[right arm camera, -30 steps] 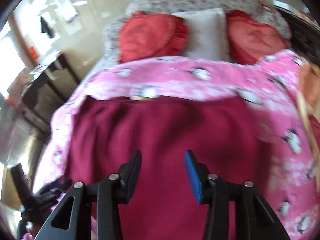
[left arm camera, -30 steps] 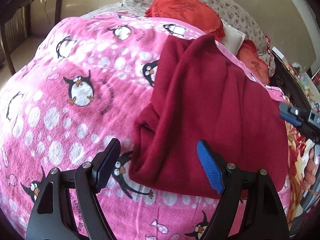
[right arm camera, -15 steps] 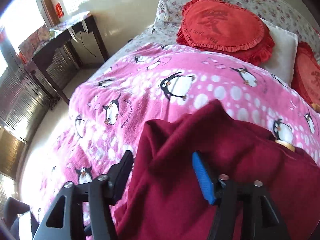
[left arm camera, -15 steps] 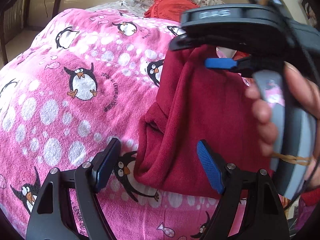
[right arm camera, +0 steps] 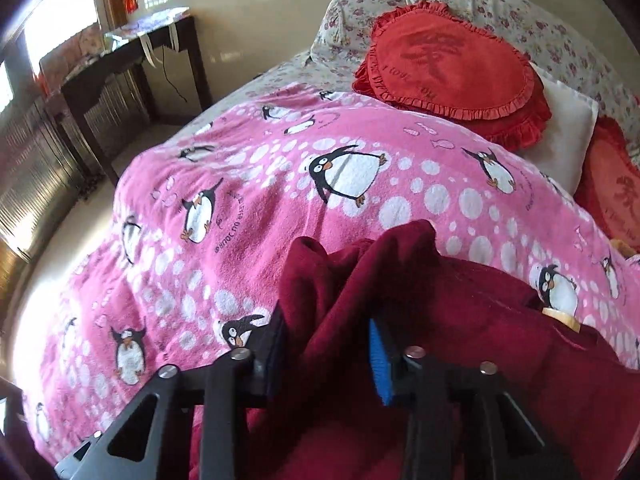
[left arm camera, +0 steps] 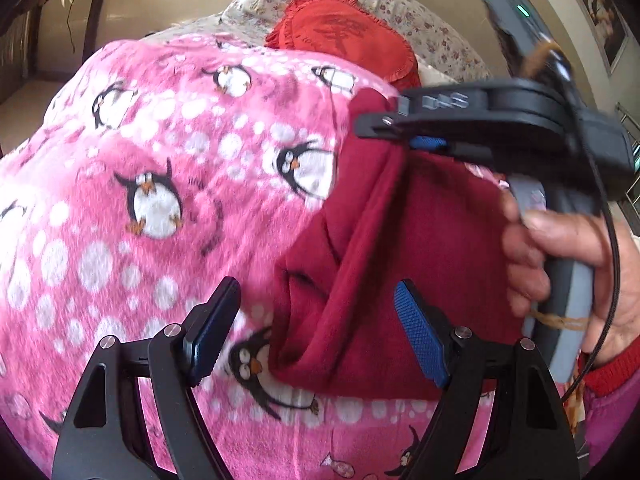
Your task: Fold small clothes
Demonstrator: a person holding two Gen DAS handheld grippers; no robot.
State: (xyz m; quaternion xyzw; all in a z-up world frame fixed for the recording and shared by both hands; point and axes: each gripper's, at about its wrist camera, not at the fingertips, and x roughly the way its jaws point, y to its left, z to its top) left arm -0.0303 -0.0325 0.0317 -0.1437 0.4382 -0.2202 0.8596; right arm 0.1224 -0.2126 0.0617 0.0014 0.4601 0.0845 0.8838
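A dark red garment [left arm camera: 432,248] lies folded on the pink penguin blanket [left arm camera: 160,184]. My left gripper [left arm camera: 316,336] is open just above the garment's near left corner, touching nothing. My right gripper [left arm camera: 404,136] reaches in from the right and is shut on the garment's far left edge, lifting a ridge of cloth. In the right wrist view the red cloth [right arm camera: 332,300] bunches between my right gripper's [right arm camera: 328,352] pads, over the blanket [right arm camera: 320,152].
Red heart cushions [right arm camera: 452,68] and a white pillow [right arm camera: 568,136] lie at the bed's head. A dark wooden table [right arm camera: 128,60] stands left of the bed by the wall. The person's hand [left arm camera: 568,264] holds the right gripper's handle.
My right gripper swung from the garment's near side to its far left edge, closed on the cloth and raised it. My left gripper stayed open at the near left corner.
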